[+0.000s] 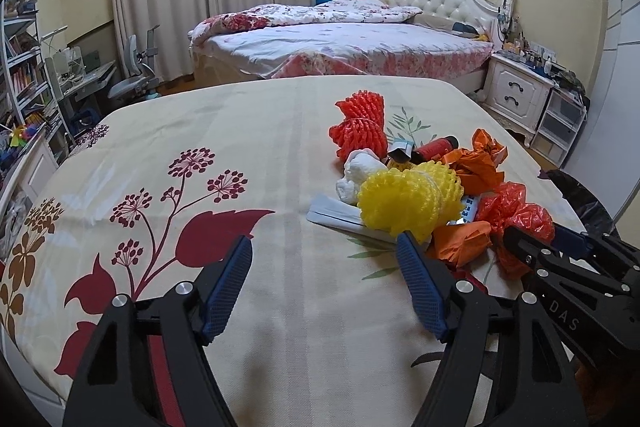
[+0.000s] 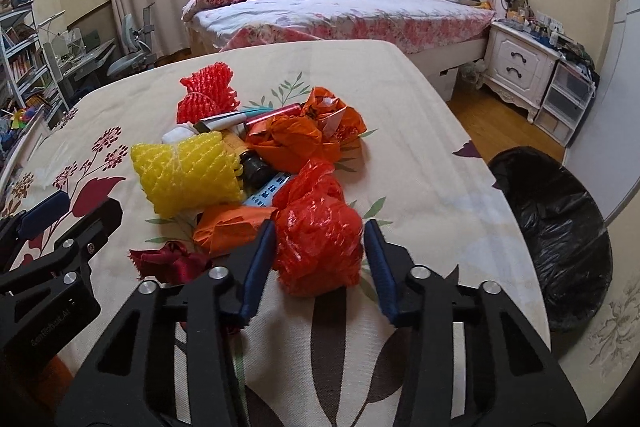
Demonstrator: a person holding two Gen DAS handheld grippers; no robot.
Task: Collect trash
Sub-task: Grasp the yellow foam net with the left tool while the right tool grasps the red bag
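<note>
A pile of trash lies on the floral-cloth table [image 1: 240,147]: a yellow foam net [image 1: 404,199], a red foam net [image 1: 360,123], white tissue [image 1: 356,171], orange wrappers [image 1: 476,163] and a crumpled red plastic bag [image 2: 320,235]. My right gripper [image 2: 320,251] is open with its fingers on either side of the red bag, which also shows in the left wrist view [image 1: 516,215]. My left gripper [image 1: 324,267] is open and empty, just left of the pile, with its right finger near the yellow net.
A bin lined with a black bag [image 2: 560,235] stands on the floor off the table's right edge. A bed [image 1: 344,43], a white nightstand [image 1: 516,87] and shelves with a desk [image 1: 24,67] lie beyond. A dark red scrap [image 2: 172,263] lies near the pile.
</note>
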